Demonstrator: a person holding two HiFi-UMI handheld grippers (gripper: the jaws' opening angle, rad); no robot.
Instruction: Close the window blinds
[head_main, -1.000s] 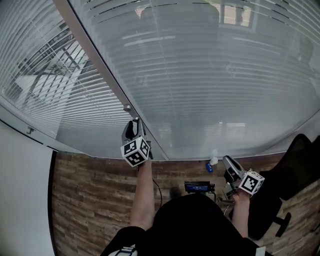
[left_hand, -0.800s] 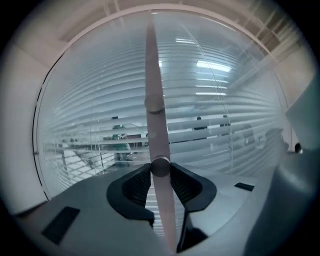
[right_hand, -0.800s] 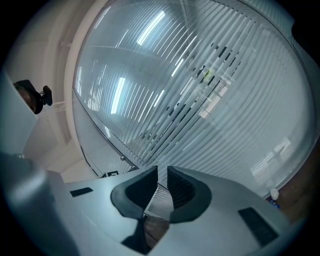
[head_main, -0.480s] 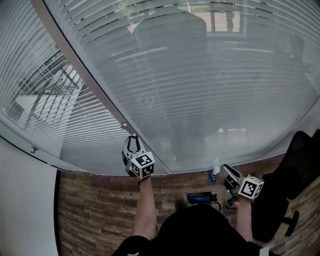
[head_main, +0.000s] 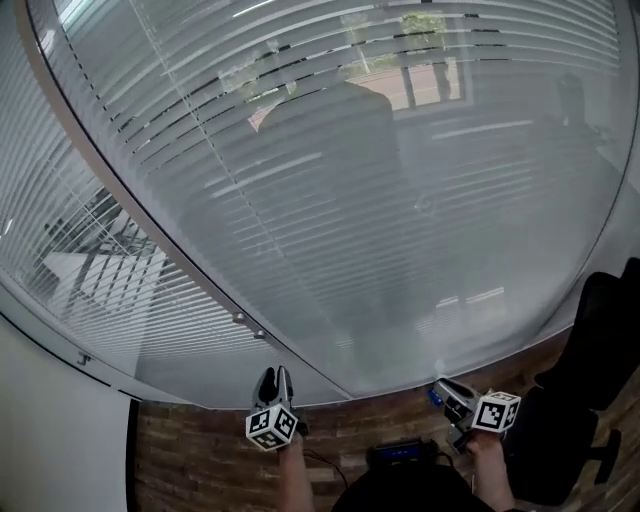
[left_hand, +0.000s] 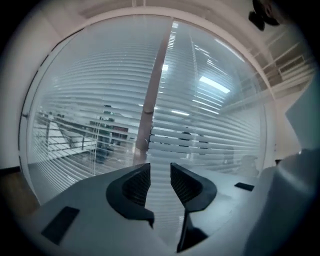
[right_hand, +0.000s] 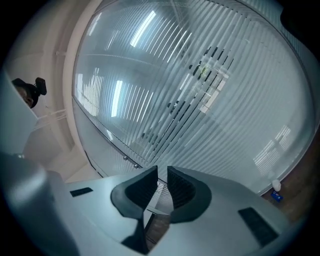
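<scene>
Horizontal slatted blinds hang behind the glass, partly tilted, with darker gaps in the upper rows. A pale mullion runs diagonally, with two small knobs at its lower end. My left gripper is below those knobs and apart from them, aimed at the mullion. Its jaws have just been closing a little and still stand apart, nothing between them. My right gripper hangs low at the right, facing the blinds. Its jaws leave a narrow empty gap.
A black office chair stands at the right. A small blue bottle with a white cap sits at the foot of the glass. A dark device with a screen lies on the wooden floor. A white wall is at the left.
My left gripper has drawn back from the knobs and sunk toward the bottom of the head view. The view has tilted up, showing more blinds. The right gripper has stayed in place.
</scene>
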